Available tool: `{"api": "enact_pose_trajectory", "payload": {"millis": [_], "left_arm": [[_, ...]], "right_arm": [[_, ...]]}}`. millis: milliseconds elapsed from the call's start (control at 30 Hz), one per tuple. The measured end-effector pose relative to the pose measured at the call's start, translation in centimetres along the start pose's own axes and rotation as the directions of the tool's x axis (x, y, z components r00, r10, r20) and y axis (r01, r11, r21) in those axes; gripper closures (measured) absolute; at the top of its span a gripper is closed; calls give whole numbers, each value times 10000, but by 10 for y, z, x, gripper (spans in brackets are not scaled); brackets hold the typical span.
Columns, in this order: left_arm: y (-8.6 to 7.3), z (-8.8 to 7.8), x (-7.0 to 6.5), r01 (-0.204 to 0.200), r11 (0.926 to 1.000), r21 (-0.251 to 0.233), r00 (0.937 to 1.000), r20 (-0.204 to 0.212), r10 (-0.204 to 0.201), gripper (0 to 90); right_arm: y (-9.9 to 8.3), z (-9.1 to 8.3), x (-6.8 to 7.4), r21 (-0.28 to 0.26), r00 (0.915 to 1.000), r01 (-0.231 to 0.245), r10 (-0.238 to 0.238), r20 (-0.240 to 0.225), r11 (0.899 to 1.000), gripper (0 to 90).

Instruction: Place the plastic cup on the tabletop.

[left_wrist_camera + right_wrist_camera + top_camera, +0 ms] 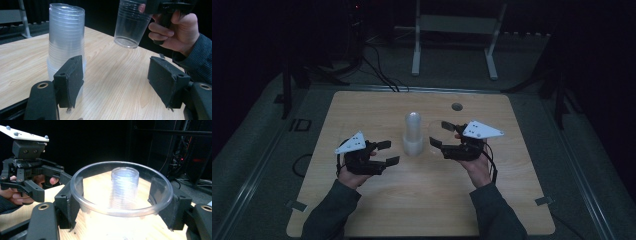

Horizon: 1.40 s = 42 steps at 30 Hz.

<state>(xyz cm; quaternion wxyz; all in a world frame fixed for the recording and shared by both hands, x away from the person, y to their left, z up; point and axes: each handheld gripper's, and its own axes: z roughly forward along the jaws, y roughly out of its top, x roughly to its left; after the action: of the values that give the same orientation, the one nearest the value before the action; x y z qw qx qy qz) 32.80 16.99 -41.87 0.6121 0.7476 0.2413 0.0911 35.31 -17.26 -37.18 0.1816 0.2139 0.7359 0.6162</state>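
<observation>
A tall stack of clear plastic cups (413, 134) stands upside down in the middle of the wooden table (362, 105). My right gripper (440, 134) is just right of the stack and shut on a single clear cup (432, 136). In the left gripper view this single cup (130, 23) hangs above the table, upright, beside the stack (66, 37). In the right gripper view the pads press the cup (121, 195) below its rim, and the stack (124, 183) shows through it. My left gripper (389, 152) stands open left of the stack with nothing between its pads (70, 80).
A round hole (456, 106) sits in the table's far side. Behind the table a white metal frame (457, 30) stands on the floor, with cables (377, 70) running to its left. The room around is dark.
</observation>
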Motion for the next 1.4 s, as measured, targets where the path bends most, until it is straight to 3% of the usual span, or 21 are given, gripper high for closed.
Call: {"api": "enact_pose_trajectory", "payload": {"millis": [967,1400], "left_arm": [[0,-1,-1,-11,10000,-6,10000,-9,11,288],[0,-1,-1,-15,10000,-10,10000,-19,15,287]], "right_arm": [[-29,4,-5,416,9990,-52,33,438,9991,278],[-54,10,-10,706,9977,-466,430,528,9964,277]]}}
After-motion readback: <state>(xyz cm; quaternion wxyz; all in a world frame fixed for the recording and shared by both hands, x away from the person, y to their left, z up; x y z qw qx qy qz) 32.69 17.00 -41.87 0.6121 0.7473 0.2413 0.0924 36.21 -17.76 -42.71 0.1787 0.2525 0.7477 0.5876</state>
